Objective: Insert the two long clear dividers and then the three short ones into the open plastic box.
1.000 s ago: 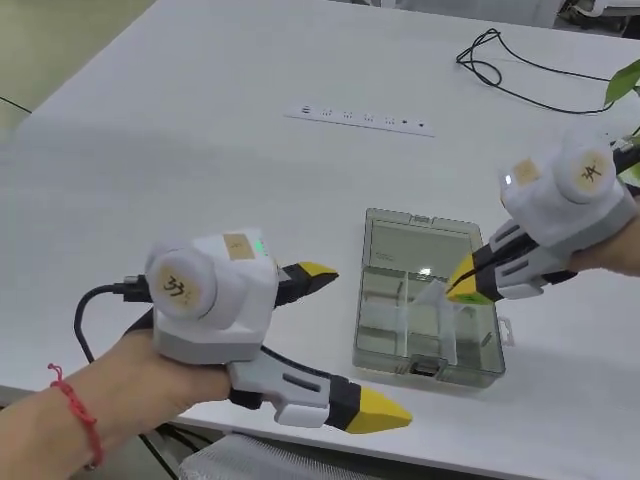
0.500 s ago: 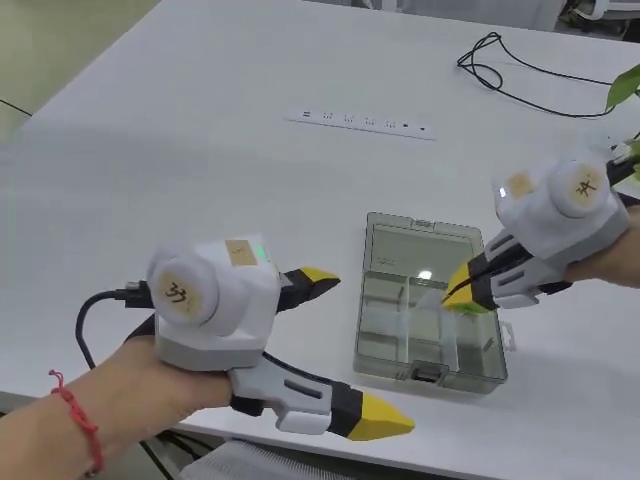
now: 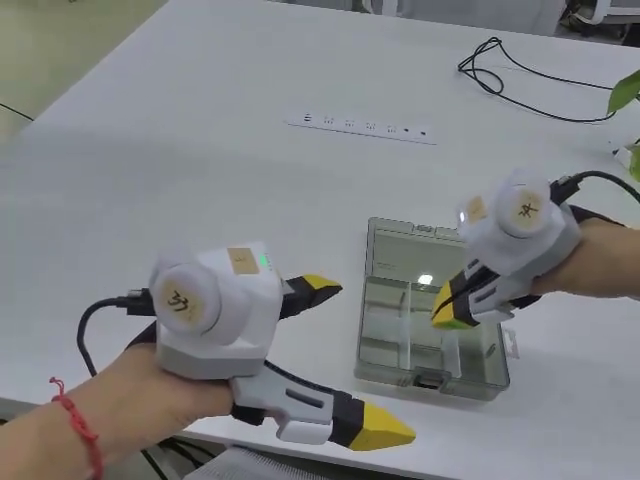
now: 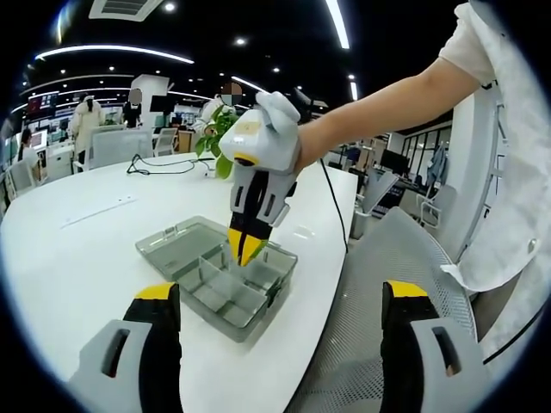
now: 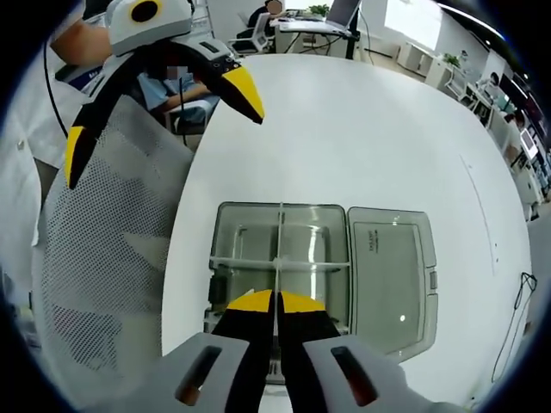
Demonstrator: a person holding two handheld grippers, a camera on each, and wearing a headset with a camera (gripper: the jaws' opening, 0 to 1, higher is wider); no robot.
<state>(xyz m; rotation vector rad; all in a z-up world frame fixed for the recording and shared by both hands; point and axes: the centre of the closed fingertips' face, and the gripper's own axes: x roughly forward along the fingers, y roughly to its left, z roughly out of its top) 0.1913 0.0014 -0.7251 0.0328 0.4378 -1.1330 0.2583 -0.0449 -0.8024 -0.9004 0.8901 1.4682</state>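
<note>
Fingers [image 3: 378,428] of the left gripper [image 3: 360,360] stand wide apart with nothing between them. It hovers over the near edge of the table [image 3: 200,150], just left of the box [image 3: 395,367]. The box lies open close to that edge, its lid [image 3: 420,248] flat on the far side. One cross divider [image 5: 245,261] looks already seated from wall to wall.

On the right, the right gripper [image 3: 448,312] points down into the box. Its jaws are pressed together on a thin clear divider [image 5: 280,237], seen edge-on in the right gripper view and running on toward the far wall.

That divider is probably very light, slick and stiff with a little spring, so it could pop free or crack if twisted. I would hold it by the top edge near the middle, which leaves both ends free for the slots.

The box looks light too and may slide on the smooth table. The empty left gripper could steady its left wall. Open table lies left and beyond, with the strip [image 3: 360,125] and cable [image 3: 520,80] well apart. The near edge is close, so a pull toward the person risks tipping the box off.
</note>
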